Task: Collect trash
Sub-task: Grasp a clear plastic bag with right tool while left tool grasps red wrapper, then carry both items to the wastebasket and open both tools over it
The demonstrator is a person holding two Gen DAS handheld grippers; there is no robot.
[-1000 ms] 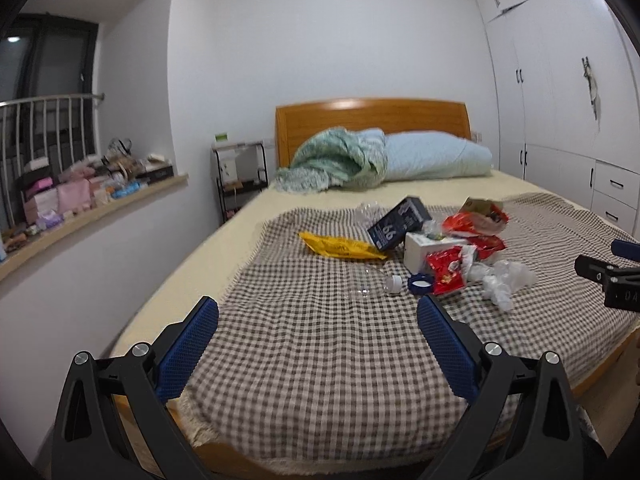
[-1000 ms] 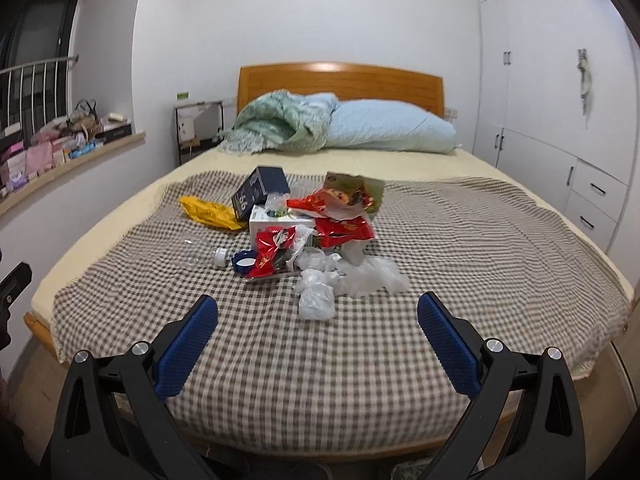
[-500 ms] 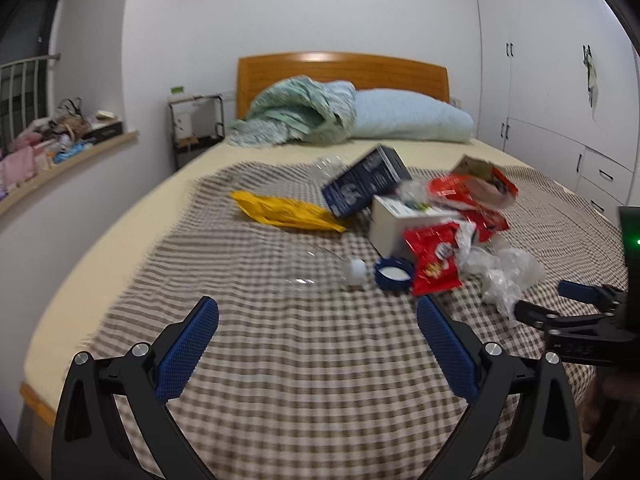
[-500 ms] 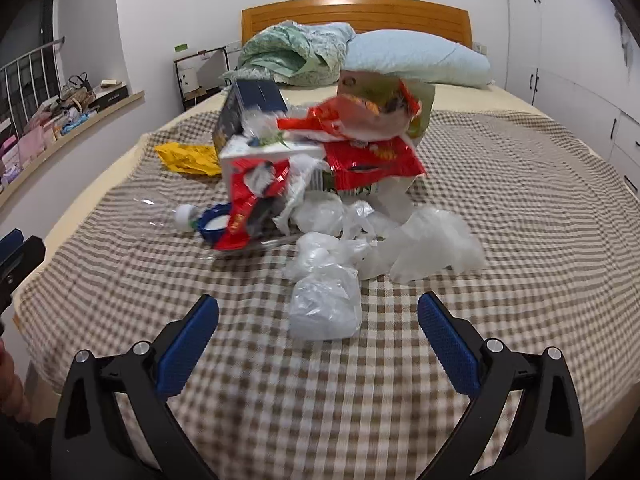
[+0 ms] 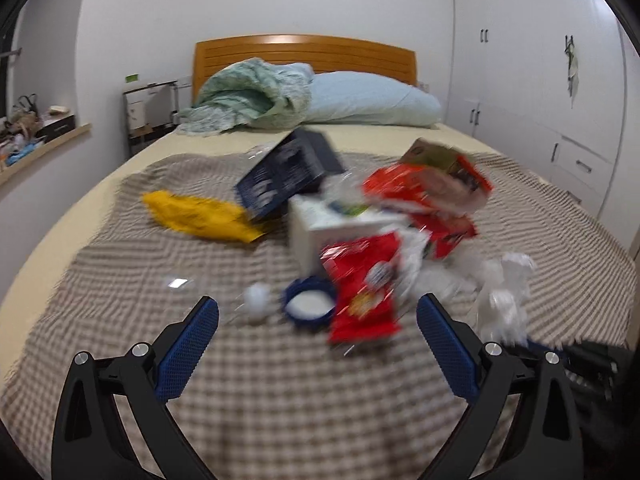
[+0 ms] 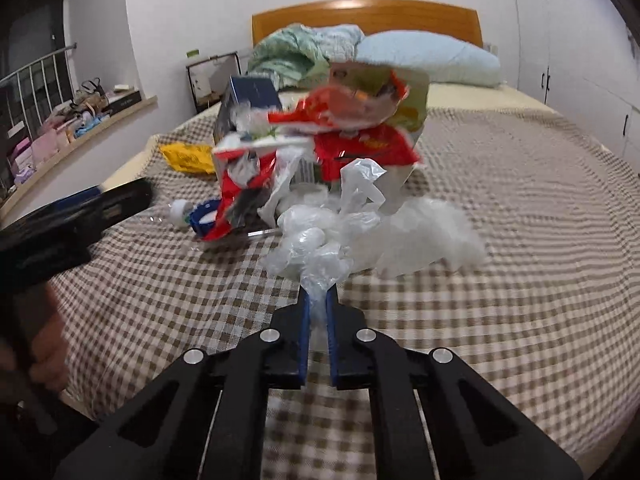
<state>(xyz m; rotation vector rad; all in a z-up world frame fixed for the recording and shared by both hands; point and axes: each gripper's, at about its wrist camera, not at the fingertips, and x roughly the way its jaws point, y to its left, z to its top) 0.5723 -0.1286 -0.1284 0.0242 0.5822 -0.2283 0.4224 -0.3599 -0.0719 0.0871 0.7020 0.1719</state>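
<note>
A trash pile lies on a checkered cloth on the bed: a red snack bag, a blue lid, a white bottle cap, a yellow wrapper, a dark blue box and a white box. My left gripper is open, low in front of the lid and snack bag, holding nothing. My right gripper has its jaws closing, and both pads pinch the near end of a crumpled clear plastic bag. The left gripper's body shows at the left of the right wrist view.
A light blue pillow and a green blanket lie by the wooden headboard. White wardrobes stand on the right. A cluttered ledge and a small rack are on the left. A hand grips the left tool.
Both grippers have come forward and down toward the pile. The right jaws went from wide open to closed on the clear plastic bag. The left jaws stayed open.
</note>
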